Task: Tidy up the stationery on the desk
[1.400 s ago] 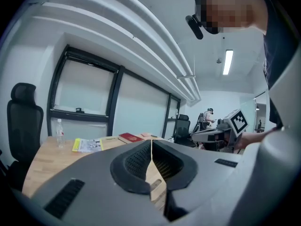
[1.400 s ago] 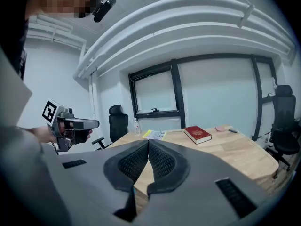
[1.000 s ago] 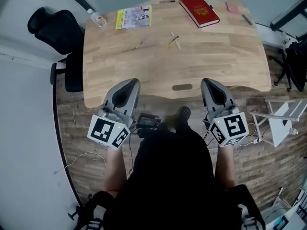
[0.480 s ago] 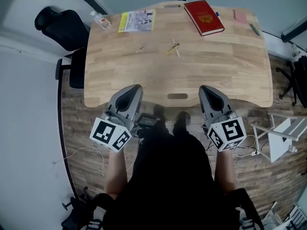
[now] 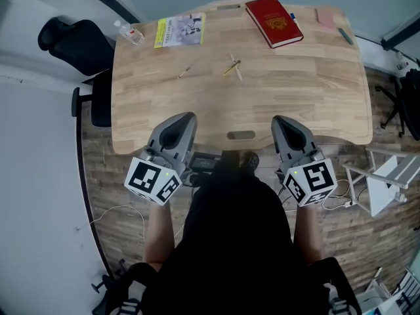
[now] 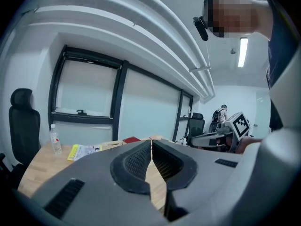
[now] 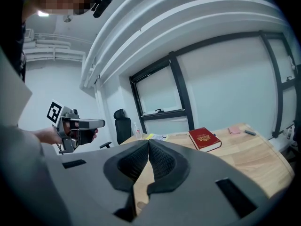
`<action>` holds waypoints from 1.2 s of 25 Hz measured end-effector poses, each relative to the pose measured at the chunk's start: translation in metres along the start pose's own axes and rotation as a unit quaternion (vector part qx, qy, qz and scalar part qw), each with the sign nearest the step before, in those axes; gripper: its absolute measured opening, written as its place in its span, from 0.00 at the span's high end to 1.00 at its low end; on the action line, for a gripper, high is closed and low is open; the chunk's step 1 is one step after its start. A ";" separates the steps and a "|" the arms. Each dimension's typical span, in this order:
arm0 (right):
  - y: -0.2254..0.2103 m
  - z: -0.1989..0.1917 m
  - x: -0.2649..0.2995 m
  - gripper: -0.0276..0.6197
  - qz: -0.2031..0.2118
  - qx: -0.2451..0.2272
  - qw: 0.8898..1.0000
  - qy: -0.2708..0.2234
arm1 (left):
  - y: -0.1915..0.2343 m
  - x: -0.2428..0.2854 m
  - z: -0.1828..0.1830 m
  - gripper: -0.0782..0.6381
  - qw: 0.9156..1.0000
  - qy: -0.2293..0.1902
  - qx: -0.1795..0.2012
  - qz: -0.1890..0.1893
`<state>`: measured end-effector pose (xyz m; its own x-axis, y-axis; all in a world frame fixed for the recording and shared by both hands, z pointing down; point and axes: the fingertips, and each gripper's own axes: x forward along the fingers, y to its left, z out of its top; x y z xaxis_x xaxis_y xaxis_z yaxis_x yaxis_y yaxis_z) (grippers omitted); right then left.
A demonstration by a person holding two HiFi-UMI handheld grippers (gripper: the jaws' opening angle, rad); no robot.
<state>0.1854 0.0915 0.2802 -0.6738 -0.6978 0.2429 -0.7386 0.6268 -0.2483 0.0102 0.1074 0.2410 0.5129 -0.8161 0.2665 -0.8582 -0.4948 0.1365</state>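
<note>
The person wears a black top (image 5: 236,241). The left gripper (image 5: 186,115) and the right gripper (image 5: 276,119) have smooth grey shells that taper to rounded noses. Inside are black ribbed pads (image 6: 136,161). Each ends in a white cube (image 5: 153,180) printed with black square markers, with a tiny green light.

On the desk (image 5: 295,97), a book (image 5: 273,12) lay at the far edge, right of a booklet (image 5: 179,30). A bottle (image 5: 128,31) stood at the far-left corner, pens (image 5: 231,67) mid-desk. An office chair (image 5: 72,41) stood left.
</note>
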 end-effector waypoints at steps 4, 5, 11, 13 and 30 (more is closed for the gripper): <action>-0.008 0.009 0.013 0.92 -0.012 -0.003 1.000 0.004 | 0.009 0.020 0.013 0.84 1.000 -0.010 0.004 -0.019; -0.009 0.011 0.017 0.92 -0.016 -0.004 1.000 0.007 | 0.011 0.024 0.014 0.84 1.000 -0.010 0.006 -0.024; -0.011 0.026 0.050 0.92 -0.027 -0.013 0.999 0.013 | 0.039 0.044 0.016 0.84 0.999 -0.002 0.002 -0.046; -0.011 0.028 0.062 0.92 -0.027 -0.013 0.999 0.014 | 0.048 0.051 0.013 0.84 0.998 0.001 -0.001 -0.057; -0.003 0.011 0.134 0.92 -0.058 0.002 0.997 0.048 | 0.107 0.125 -0.032 0.84 0.990 0.052 -0.006 -0.134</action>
<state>0.0974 -0.0080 0.3038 -0.5826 -0.7290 0.3594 -0.8119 0.5422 -0.2164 -0.0183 -0.0381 0.3196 0.7171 -0.6216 0.3153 -0.6928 -0.6849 0.2255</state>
